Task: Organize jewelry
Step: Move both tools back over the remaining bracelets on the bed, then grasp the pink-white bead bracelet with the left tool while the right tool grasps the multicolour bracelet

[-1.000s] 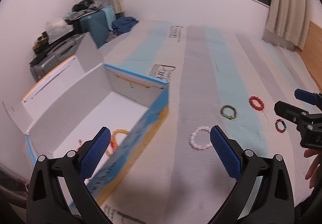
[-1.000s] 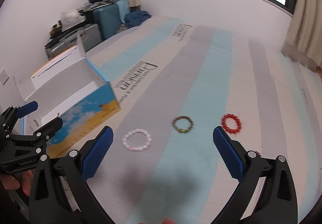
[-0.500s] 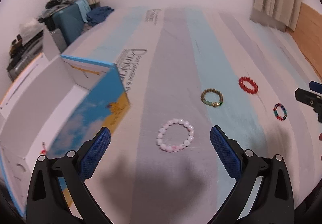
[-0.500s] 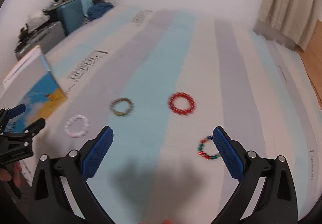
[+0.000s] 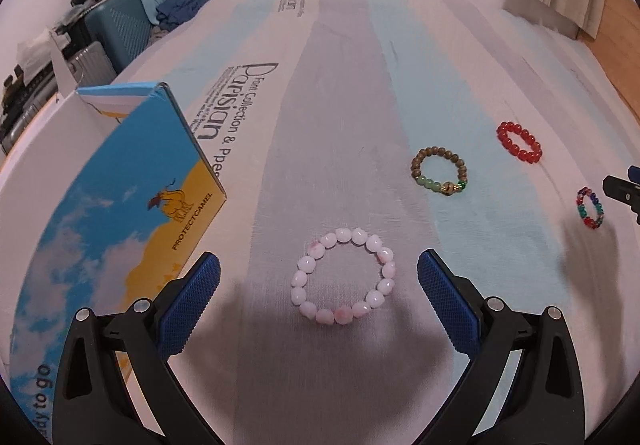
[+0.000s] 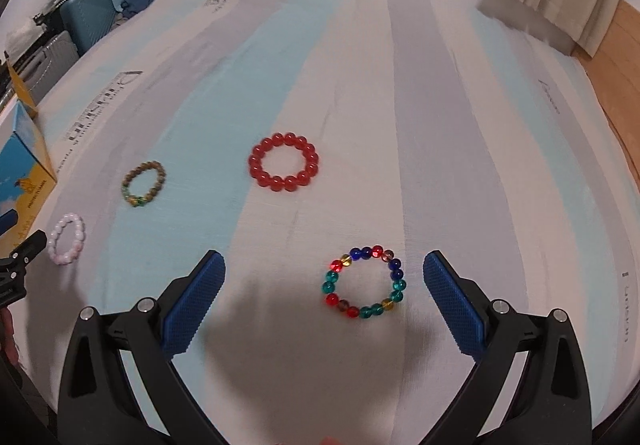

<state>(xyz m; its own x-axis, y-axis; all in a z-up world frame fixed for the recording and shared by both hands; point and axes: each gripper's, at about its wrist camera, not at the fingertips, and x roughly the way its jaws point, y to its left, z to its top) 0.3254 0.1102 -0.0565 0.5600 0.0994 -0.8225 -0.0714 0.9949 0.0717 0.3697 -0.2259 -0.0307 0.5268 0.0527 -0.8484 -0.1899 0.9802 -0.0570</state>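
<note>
Clearly, box reads "PROTECTCAMEL".

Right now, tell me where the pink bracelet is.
In the left wrist view the pink bracelet lies flat on the bedsheet, between the open left hand-held gripper's fingers, right of the blue box.

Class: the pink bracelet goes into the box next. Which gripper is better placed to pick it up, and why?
Left. The pink bracelet lies between the open left gripper fingers, beside the box. The right gripper is open over the multicolored bracelet, farther away.
</note>
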